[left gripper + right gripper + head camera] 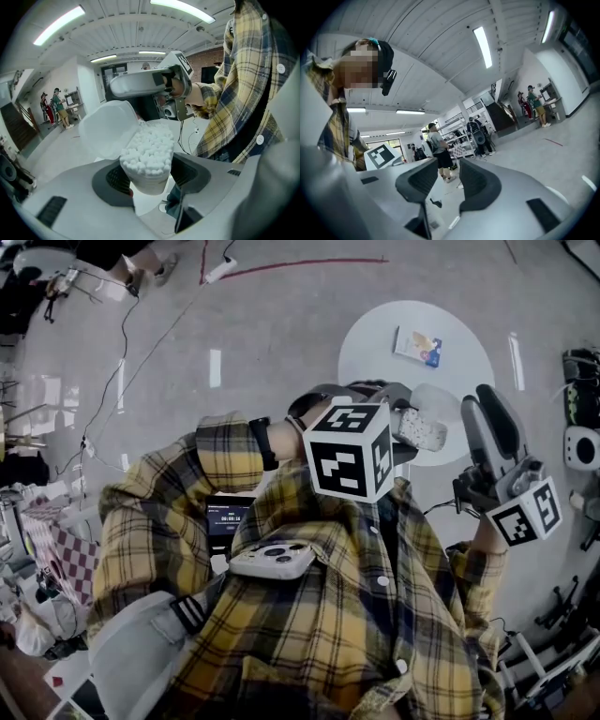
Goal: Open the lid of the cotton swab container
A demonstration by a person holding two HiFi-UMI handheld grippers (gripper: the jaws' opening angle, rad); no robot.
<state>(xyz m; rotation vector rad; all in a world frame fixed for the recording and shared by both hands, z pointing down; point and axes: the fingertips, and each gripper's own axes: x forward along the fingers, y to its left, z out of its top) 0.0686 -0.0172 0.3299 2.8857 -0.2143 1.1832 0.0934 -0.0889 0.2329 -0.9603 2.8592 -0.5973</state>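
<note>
A clear cotton swab container (147, 157), packed with white swabs, sits between the jaws of my left gripper (149, 174), which is shut on its body. Its translucent lid (107, 127) is swung open to the left. In the head view the container (419, 430) sticks out to the right of the left gripper's marker cube (349, 450), held in the air in front of the person's chest. My right gripper (489, 424) is just right of it, apart from it, jaws pointing away. The right gripper (451, 176) stands open with nothing between its pads.
A round white table (375, 343) lies on the floor side beyond the grippers, with a small printed packet (418, 345) on it. A phone (272, 560) is clipped to the person's plaid shirt. Cables and equipment line the left and right edges. People stand far off in the room.
</note>
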